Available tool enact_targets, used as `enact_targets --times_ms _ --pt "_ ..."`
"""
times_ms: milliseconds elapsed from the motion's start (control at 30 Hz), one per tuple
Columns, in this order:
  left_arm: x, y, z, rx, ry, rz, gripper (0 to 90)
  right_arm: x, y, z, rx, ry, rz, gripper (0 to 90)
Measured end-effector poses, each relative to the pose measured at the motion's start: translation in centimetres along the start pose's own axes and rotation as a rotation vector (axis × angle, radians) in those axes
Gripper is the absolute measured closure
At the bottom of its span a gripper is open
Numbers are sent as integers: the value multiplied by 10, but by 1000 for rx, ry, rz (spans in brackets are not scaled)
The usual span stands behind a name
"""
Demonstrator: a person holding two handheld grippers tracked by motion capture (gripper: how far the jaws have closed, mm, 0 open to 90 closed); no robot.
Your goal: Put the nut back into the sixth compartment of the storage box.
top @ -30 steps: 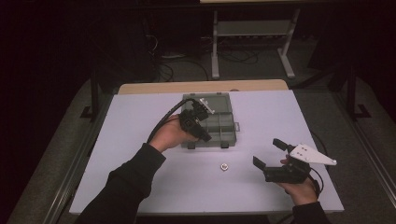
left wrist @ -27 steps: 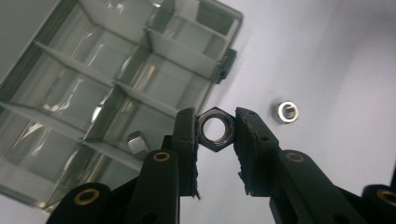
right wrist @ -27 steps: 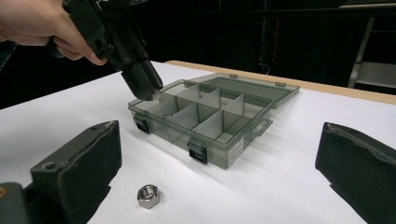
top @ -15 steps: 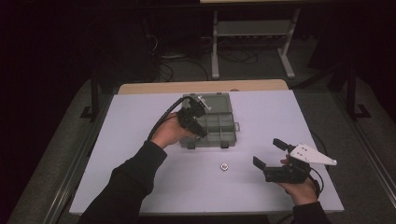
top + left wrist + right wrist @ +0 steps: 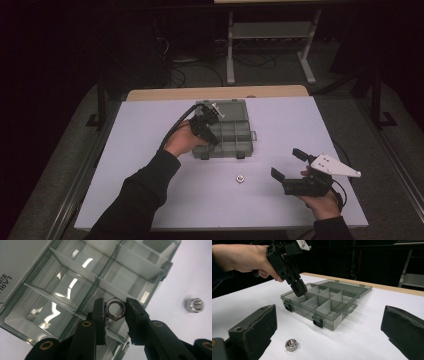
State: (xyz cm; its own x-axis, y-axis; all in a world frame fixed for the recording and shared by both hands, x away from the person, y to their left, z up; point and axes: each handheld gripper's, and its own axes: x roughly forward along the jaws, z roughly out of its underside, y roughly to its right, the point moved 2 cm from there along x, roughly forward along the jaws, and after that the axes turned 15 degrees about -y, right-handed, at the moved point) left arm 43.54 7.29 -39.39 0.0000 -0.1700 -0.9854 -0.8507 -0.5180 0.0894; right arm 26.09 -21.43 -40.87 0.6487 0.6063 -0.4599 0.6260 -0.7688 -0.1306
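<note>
Grey translucent plastic formed the open compartment organizer box (image 5: 227, 131), which sat on the white counter (image 5: 150, 130) with its lid folded back. The left claw (image 5: 114, 311) was pinched on a hex nut (image 5: 114, 309), held just above a compartment at the box's near left corner. A second hex nut (image 5: 240, 178) lay on the counter in front of the box. The right claw (image 5: 288, 164) hung above the counter right of that nut, jaws spread wide and gripping nothing.
</note>
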Motion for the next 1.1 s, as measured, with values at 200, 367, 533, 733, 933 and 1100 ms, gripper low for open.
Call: enact_targets --times_ms 200,367,533,733,933,1100 --pt "3 -1 -1 5 -13 -5 708 0 0 0 -1 1 1 0" --pt "2 0 0 3 16 7 633 0 0 0 -1 1 1 0" --pt "0 1 0 1 39 -32 252 0 0 0 1 0 0 0" --pt "-4 0 2 -7 81 -50 20 0 0 0 1 0 0 0" --pt "-10 2 5 12 101 -46 0 0 -1 0 -1 0 -1 0" --pt "-13 8 7 32 108 -37 0 0 -1 0 0 -1 -1 0"
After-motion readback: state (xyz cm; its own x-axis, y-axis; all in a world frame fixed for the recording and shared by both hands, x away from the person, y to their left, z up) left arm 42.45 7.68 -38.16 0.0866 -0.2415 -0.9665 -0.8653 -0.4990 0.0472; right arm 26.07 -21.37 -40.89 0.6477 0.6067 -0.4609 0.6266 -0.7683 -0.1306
